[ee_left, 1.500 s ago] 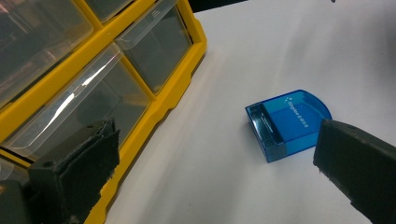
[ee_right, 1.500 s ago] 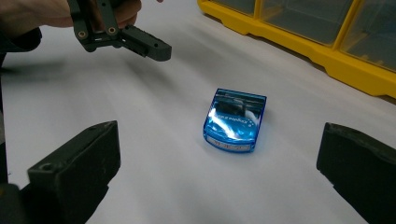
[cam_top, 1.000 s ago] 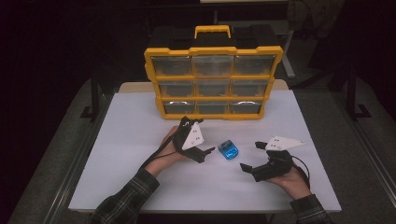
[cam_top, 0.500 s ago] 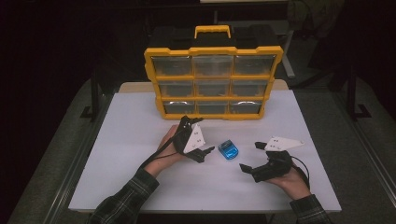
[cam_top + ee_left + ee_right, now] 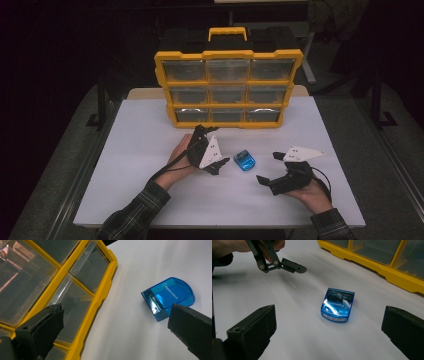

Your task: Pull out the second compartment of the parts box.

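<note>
A small translucent blue box [image 5: 244, 161] lies flat on the white table [image 5: 150, 150], between the two grippers. My left gripper [image 5: 221, 145] is open just left of it, touching nothing. In the left gripper view the blue box [image 5: 170, 296] lies beyond the right jaw, and the left gripper [image 5: 116, 327] faces the gap between box and organizer. My right gripper [image 5: 268, 167] is open to the box's right. The right gripper view has the blue box [image 5: 337, 305] lying ahead, centred between the wide jaws of the right gripper [image 5: 328, 332], with the left gripper [image 5: 287, 265] behind it.
A yellow organizer [image 5: 228, 87] with clear drawers and a carry handle stands upright at the back of the table; its frame [image 5: 100, 297] is close to the left gripper, and its lower edge [image 5: 387, 275] runs behind the box. The table has open white surface at front and left.
</note>
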`<state>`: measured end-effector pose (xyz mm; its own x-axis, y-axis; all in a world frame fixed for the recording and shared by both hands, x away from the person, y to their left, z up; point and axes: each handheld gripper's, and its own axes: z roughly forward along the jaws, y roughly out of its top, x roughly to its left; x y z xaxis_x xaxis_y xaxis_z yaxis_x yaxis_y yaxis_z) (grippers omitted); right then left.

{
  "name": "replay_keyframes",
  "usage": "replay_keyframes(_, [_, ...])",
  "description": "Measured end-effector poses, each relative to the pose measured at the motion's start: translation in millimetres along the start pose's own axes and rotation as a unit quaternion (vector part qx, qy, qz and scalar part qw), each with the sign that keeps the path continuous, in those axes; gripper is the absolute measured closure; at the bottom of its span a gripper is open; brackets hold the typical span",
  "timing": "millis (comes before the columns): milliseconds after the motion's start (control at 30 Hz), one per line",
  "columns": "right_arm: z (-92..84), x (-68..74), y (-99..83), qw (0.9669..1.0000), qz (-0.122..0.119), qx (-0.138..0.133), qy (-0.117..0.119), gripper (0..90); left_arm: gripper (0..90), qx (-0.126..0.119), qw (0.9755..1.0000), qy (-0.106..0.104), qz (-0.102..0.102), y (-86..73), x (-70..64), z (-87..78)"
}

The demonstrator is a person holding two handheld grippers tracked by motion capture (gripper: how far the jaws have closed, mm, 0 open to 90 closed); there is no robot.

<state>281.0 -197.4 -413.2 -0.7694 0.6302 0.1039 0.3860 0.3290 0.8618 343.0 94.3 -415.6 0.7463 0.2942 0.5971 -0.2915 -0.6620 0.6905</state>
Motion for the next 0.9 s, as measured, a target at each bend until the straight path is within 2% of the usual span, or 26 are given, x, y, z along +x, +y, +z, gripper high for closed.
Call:
replay_keyframes(500, [0.9, 0.1, 0.0, 1.0000, -0.004, 0.003, -0.001, 0.0, 0.1, 0.008, 0.9992, 0.017, 0.034, 1.2, -1.6, -0.9])
replay_keyframes(900, [0.6, -0.2, -0.1, 1.0000, -0.005, 0.004, -0.003, 0.0, 0.1, 0.017, 0.9971, 0.031, 0.067, 2.4, -4.2, -0.9])
